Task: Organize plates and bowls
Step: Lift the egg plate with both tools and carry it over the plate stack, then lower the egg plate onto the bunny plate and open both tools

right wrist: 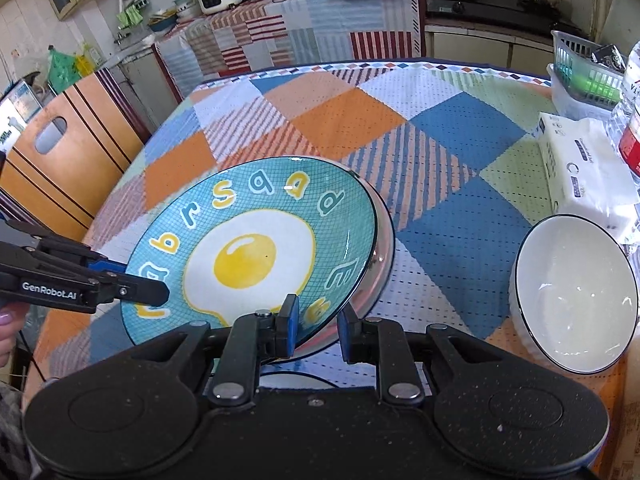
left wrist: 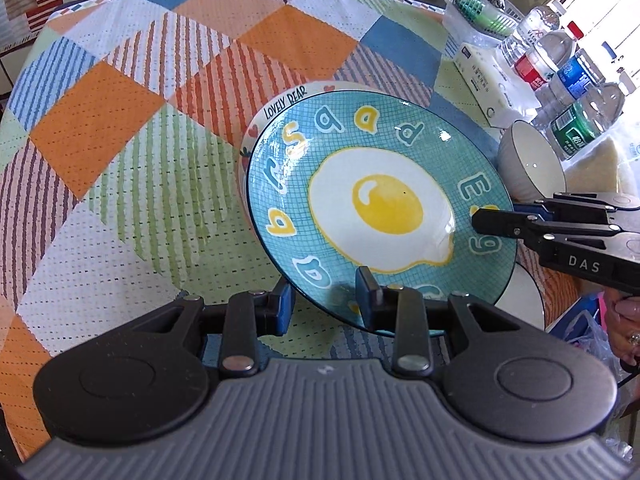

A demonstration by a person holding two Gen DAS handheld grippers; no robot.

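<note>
A teal plate (left wrist: 380,204) (right wrist: 248,256) painted with a fried egg and letters is held tilted over the checked tablecloth. My left gripper (left wrist: 326,300) (right wrist: 154,294) is shut on its near-left rim. On the opposite rim my right gripper (right wrist: 319,326) (left wrist: 480,220) is shut too. Under the plate's far edge lies a white dish lettered "LOVELY BEAR" (left wrist: 288,104) (right wrist: 382,276), mostly hidden; I cannot tell whether the two touch. A white ribbed bowl (left wrist: 528,160) (right wrist: 572,292) stands to the right.
A tissue pack (left wrist: 488,80) (right wrist: 580,168), several water bottles (left wrist: 560,68) and a plastic basket (left wrist: 480,4) (right wrist: 584,76) crowd the table's right side. A white plate (left wrist: 524,300) lies under the right gripper. A wooden chair (right wrist: 60,160) stands left of the table.
</note>
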